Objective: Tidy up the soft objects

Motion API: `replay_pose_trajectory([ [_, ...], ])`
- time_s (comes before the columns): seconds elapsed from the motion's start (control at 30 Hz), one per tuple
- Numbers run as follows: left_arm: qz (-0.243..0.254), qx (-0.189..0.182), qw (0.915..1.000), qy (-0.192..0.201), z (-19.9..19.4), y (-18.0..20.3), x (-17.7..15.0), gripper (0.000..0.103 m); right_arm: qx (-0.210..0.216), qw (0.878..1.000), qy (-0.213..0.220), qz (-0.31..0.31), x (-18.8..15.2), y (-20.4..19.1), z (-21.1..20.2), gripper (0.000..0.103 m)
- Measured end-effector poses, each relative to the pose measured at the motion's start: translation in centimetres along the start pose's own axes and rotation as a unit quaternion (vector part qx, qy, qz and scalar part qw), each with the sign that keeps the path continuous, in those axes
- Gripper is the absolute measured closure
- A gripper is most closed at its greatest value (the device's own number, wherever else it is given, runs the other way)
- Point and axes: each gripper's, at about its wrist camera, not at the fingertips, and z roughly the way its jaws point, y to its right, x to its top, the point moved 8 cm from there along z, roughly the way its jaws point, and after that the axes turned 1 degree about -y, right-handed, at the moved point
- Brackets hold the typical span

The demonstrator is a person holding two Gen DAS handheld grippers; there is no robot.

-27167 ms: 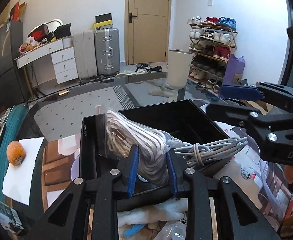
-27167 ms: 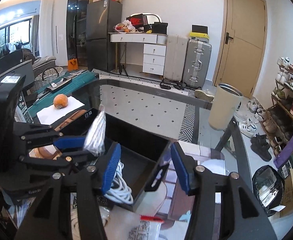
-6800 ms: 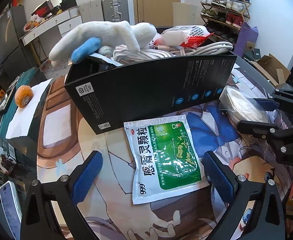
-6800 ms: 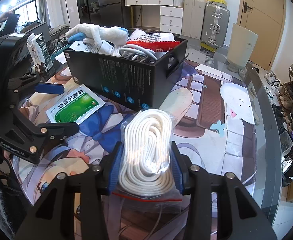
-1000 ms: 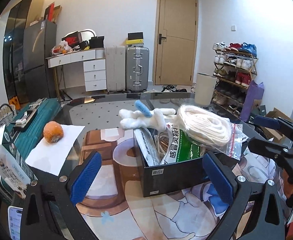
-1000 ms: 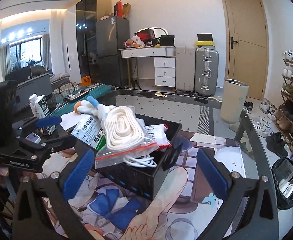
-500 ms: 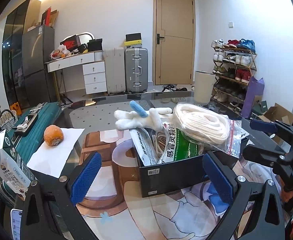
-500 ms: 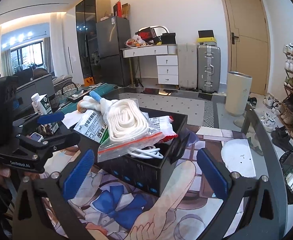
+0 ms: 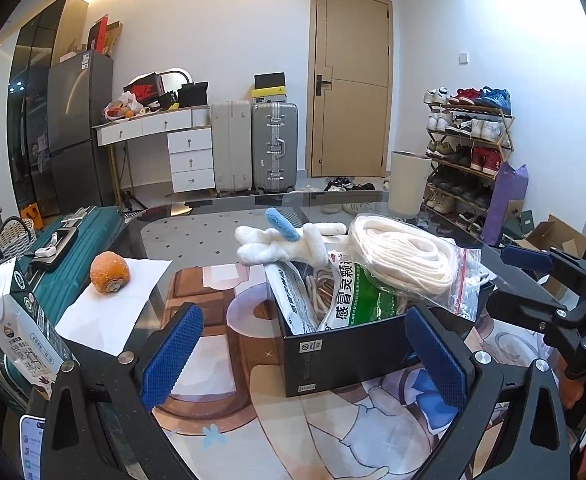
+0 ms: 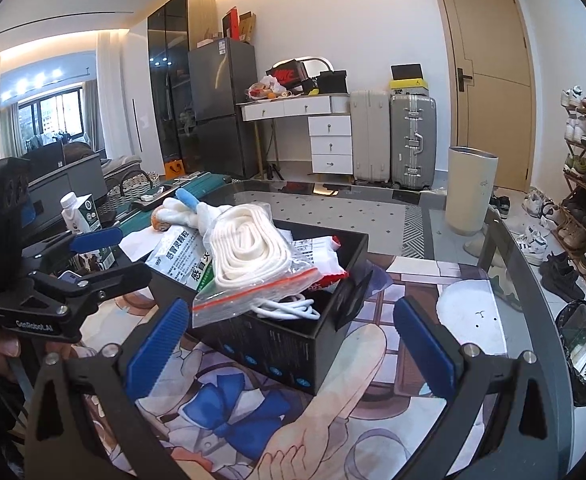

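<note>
A black box stands on the printed mat, filled to the brim. On top lies a clear zip bag of white rope. A green medicine sachet stands inside, and a white plush toy with a blue part lies across the far edge. White cables and a red-and-white packet also sit inside. My left gripper is open in front of the box. My right gripper is open too, empty, to the box's right.
An orange fruit rests on white paper at the left. A milk carton stands by the table's left edge, with a phone below it. A beige bin, suitcases and a shoe rack stand beyond the glass table.
Both grippers have drawn back slightly from the box and stay open; the box and its contents have not moved in the last second.
</note>
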Motion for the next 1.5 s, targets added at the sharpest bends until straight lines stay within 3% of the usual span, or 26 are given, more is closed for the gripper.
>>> replay_pose_trajectory([
  [1.5,0.005,0.002,0.9999,0.011,-0.47,-0.27,0.31,0.0,-0.001,1.0,0.007,-0.007,0.45,0.04,-0.35,0.0],
])
